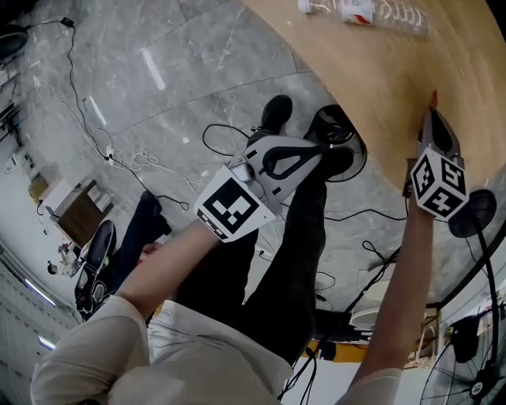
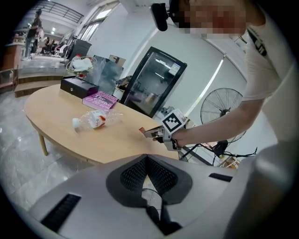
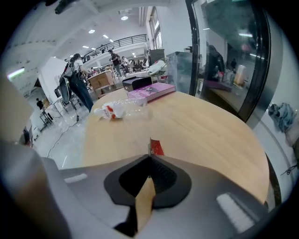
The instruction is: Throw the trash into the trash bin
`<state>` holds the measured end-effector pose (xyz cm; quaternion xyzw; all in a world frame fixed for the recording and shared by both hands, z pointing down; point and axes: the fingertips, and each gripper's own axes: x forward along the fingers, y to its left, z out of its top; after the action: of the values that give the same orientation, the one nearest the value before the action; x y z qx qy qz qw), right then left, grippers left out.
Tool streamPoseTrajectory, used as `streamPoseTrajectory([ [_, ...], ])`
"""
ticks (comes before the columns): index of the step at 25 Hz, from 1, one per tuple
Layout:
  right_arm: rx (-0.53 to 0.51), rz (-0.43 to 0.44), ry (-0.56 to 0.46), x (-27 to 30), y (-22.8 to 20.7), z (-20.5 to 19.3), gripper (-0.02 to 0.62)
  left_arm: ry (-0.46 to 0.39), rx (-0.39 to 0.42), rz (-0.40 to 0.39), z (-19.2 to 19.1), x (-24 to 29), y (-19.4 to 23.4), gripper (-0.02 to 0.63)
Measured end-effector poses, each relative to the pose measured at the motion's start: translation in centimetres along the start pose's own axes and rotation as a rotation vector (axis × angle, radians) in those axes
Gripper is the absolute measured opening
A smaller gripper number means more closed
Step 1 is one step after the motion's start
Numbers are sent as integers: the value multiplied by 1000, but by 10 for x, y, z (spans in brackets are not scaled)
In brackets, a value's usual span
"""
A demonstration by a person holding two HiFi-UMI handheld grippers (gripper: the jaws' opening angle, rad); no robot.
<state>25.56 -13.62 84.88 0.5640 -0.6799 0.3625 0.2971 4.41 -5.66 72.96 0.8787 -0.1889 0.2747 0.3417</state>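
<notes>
Rounded light-wood table (image 1: 395, 87) on a grey marble-look floor (image 1: 182, 71) with loose cables (image 1: 134, 162) strewn over it. Glass-front cabinet (image 2: 156, 81) and standing fan (image 2: 222, 109) behind. Left gripper (image 1: 320, 150) is over the floor, off the table's edge, jaws together, empty. Clear plastic bottle (image 1: 371, 12) lies on its side by the table's far edge. Right gripper (image 1: 433, 111) is at the near edge, clamped on a thin flat scrap (image 3: 156, 147): red tip, tan below.

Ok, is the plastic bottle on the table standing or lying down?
Lying on its side: the plastic bottle rests lengthwise on the table, its white cap pointing sideways, not up.
</notes>
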Motion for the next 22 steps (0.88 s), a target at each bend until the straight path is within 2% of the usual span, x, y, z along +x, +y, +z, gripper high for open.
streamPoseTrajectory([
  [3,22,15,-12,-14,22,-12,14,13,12,-10,-7,-3,-4,6],
  [9,-8,53,-8,-38,68,-47,14,42,26,-21,-29,-9,-5,6],
  [16,93,89,-25,-66,114,-88,15,85,51,-34,-55,-12,-5,6],
  [22,135,108,23,-73,148,-141,15,115,67,-46,-68,-9,-2,6],
])
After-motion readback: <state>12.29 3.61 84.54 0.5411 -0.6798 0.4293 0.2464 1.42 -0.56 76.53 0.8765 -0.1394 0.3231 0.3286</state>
